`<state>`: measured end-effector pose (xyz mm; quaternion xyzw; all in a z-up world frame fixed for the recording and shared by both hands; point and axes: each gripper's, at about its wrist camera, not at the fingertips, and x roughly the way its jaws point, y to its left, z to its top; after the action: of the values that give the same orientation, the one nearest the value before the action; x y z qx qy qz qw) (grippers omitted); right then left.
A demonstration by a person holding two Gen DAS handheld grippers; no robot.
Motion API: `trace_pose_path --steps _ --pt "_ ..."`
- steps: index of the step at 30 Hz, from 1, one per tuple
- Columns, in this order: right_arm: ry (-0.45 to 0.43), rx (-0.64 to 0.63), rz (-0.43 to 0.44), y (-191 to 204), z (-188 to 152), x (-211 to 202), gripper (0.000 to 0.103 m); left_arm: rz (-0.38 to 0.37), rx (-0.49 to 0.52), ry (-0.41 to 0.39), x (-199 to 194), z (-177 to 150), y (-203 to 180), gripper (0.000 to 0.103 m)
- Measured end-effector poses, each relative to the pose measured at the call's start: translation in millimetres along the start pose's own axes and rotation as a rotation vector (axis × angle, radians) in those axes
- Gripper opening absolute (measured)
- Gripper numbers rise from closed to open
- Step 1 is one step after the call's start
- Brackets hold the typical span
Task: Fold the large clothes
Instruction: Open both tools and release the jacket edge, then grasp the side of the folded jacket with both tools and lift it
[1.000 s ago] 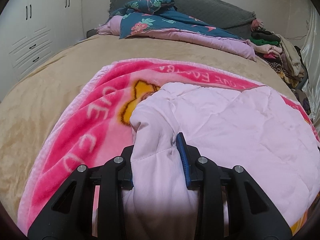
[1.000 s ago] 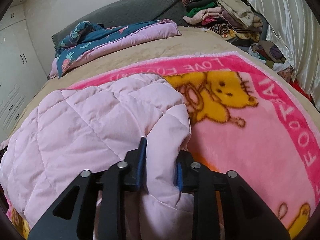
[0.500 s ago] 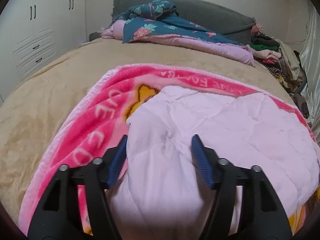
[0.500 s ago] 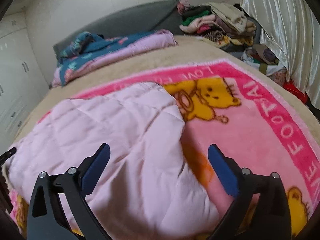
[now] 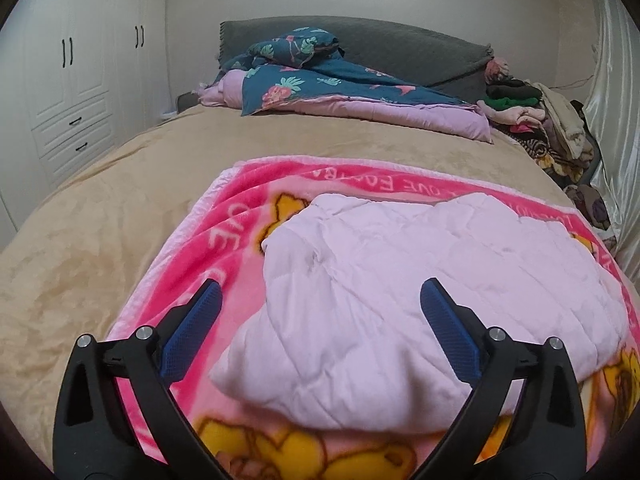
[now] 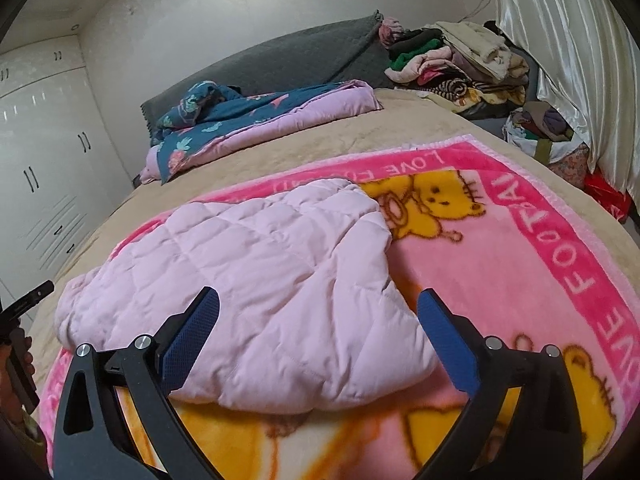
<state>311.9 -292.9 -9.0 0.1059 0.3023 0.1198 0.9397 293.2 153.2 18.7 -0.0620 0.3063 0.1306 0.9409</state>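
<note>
A pale pink quilted garment [image 5: 400,300] lies folded in a puffy bundle on a bright pink bear-print blanket [image 5: 192,240] spread over the bed. My left gripper [image 5: 320,284] hovers above the bundle's near left part, its jaws opening wide; the blue pads touch nothing, and the cloth lies below the gap. In the right wrist view the garment [image 6: 248,280] fills the left of the blanket [image 6: 500,260]. My right gripper [image 6: 318,293] stands open over the bundle's near right corner, holding nothing.
A tan cover [image 5: 100,220] tops the bed. A dark blue floral duvet [image 5: 304,76] lies by the grey headboard [image 5: 400,44]. Piled clothes [image 6: 452,64] sit far right, beside a shiny curtain [image 6: 560,40]. White wardrobes [image 5: 68,80] line the left wall.
Both grippers let go of the pink garment and opened wide, then drew back and up. The garment dropped flat onto the blanket.
</note>
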Motion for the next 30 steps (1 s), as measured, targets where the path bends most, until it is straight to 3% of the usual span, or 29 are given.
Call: trace_pose_path --steps 11,23,27,30 --pt "0.006 0.026 0.005 10.3 -16.8 -26.4 0.099 -0.053 -0.079 0.053 -14.9 -28.0 4.6 0.093" --pt "0.14 0.311 -0.027 -19.8 -58.0 22.9 0.099 -0.253 -0.485 0.233 31.1 -79.7 37.7 0.093" --pt "0.173 0.446 0.024 -32.2 -67.2 48.2 0.099 -0.306 -0.554 0.253 48.7 -81.2 40.3 0.093" --pt "0.167 0.478 0.054 -35.4 -68.4 65.7 0.099 -0.323 -0.585 0.26 61.9 -80.6 38.5 0.094"
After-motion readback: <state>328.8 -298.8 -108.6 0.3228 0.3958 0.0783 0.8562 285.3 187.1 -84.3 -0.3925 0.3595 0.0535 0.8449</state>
